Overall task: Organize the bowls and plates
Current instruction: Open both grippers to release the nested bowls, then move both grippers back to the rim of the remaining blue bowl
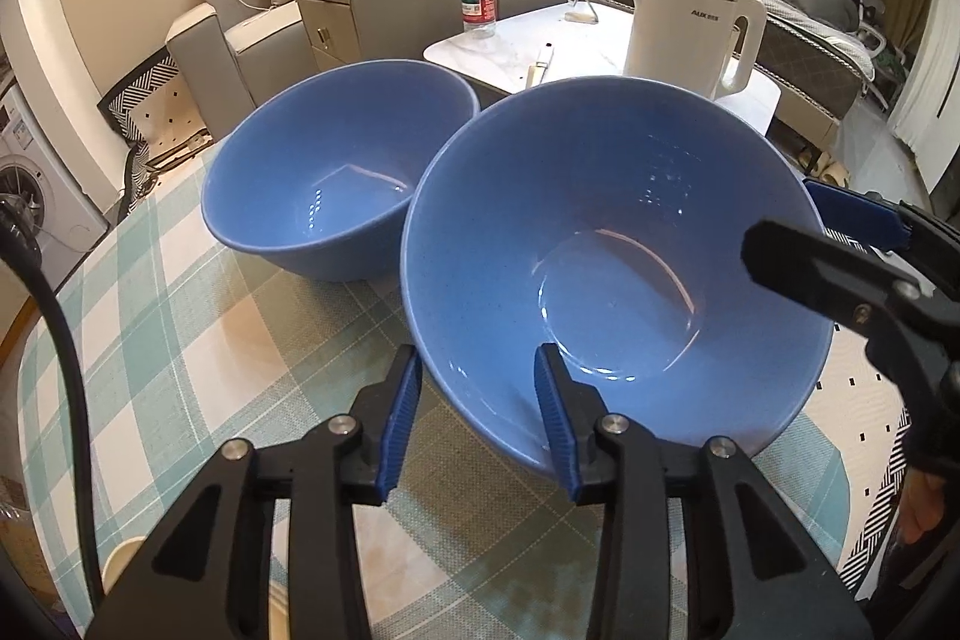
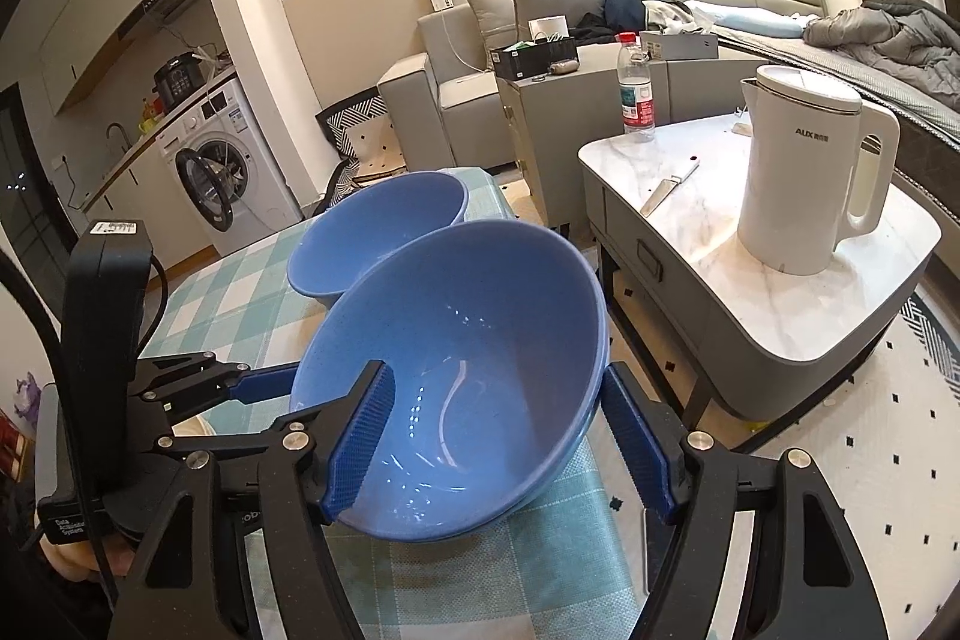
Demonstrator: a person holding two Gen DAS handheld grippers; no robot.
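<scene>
Two blue bowls stand side by side on a checked tablecloth (image 1: 198, 352). The far bowl (image 1: 336, 172) is free. My left gripper (image 1: 477, 353) is open astride the near rim of the near bowl (image 1: 612, 244), one pad outside the wall and one inside, neither pressing. My right gripper (image 2: 498, 373) is open too and straddles the same bowl (image 2: 480, 340) at its right side, the left pad (image 2: 360, 442) inside and the right pad (image 2: 636, 442) outside. A second rim line shows under this bowl in the right wrist view, as if it sits in another bowl.
A low marble table (image 2: 690, 232) stands close beyond the cloth's edge, bearing a white kettle (image 2: 804, 172), a water bottle (image 2: 636, 88) and a knife (image 2: 666, 187). A sofa (image 2: 420, 100) and a washing machine (image 2: 222, 172) lie further off. A patterned rug (image 2: 870, 436) covers the floor.
</scene>
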